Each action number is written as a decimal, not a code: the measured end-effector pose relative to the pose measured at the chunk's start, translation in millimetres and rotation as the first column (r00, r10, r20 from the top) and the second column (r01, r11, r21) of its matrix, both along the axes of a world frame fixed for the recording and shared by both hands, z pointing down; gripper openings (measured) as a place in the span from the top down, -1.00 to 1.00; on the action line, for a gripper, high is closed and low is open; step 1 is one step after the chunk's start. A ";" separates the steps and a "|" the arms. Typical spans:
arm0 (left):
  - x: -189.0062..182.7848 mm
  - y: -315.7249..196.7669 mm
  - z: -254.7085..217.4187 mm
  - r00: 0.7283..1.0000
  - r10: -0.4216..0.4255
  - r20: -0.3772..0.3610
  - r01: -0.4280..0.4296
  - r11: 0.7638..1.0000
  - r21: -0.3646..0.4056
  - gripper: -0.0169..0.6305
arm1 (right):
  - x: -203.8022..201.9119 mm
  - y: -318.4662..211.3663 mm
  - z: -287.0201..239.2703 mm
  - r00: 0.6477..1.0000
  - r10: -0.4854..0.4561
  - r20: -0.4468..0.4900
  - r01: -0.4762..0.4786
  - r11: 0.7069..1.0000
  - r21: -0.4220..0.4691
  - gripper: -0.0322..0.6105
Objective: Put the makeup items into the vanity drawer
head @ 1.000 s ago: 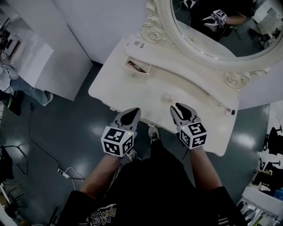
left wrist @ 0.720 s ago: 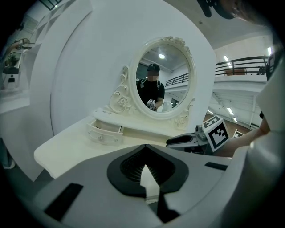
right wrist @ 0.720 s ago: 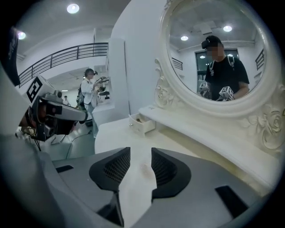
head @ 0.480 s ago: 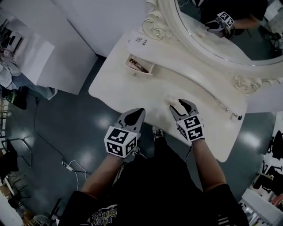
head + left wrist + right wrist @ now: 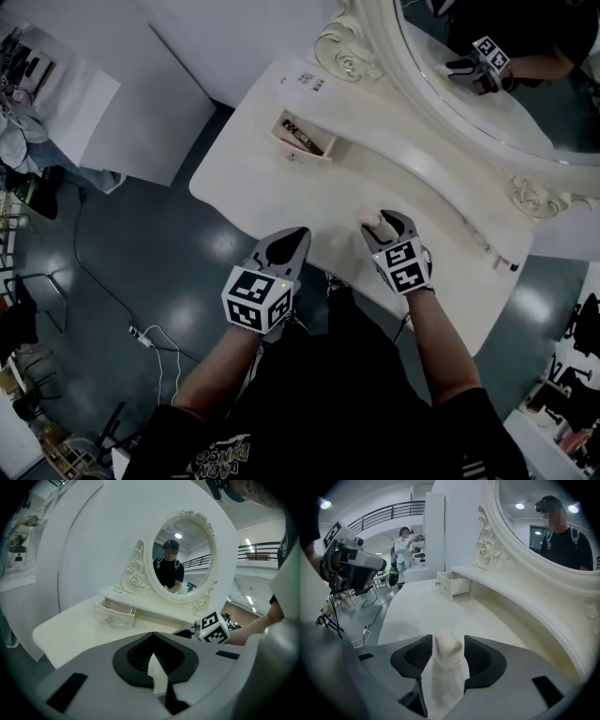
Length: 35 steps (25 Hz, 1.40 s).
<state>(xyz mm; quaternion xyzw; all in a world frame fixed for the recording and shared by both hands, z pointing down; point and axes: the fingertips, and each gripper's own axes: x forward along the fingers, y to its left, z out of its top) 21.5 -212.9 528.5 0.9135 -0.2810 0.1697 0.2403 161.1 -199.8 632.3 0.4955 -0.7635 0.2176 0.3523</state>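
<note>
A small clear bottle of beige makeup (image 5: 372, 223) (image 5: 447, 649) stands on the white vanity table (image 5: 253, 178) near its front edge. My right gripper (image 5: 382, 223) (image 5: 447, 638) is around it: the bottle is between the jaws, which are opening, and I see no pad pressing on it. My left gripper (image 5: 292, 240) (image 5: 152, 635) hovers shut and empty at the table's front edge, left of the right one. The small vanity drawer (image 5: 307, 155) (image 5: 115, 615) (image 5: 452, 584) is pulled open at the back left, with a dark item (image 5: 302, 133) inside.
An oval mirror (image 5: 487, 84) in an ornate frame rises behind the table. A slim item (image 5: 473, 244) and a small dark one (image 5: 507, 266) lie near the table's right end. A cable and plug (image 5: 141, 335) lie on the floor at the left. A person (image 5: 403, 550) stands far off.
My right gripper has moved forward over the table and now straddles the bottle with wider jaws. The left gripper has kept its place at the table's edge.
</note>
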 end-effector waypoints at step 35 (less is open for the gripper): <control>-44.2 -40.3 -35.5 0.988 -0.150 -0.030 0.152 0.984 0.091 0.92 | -59.6 -88.6 -118.4 0.965 0.025 0.262 -0.088 0.969 0.233 0.47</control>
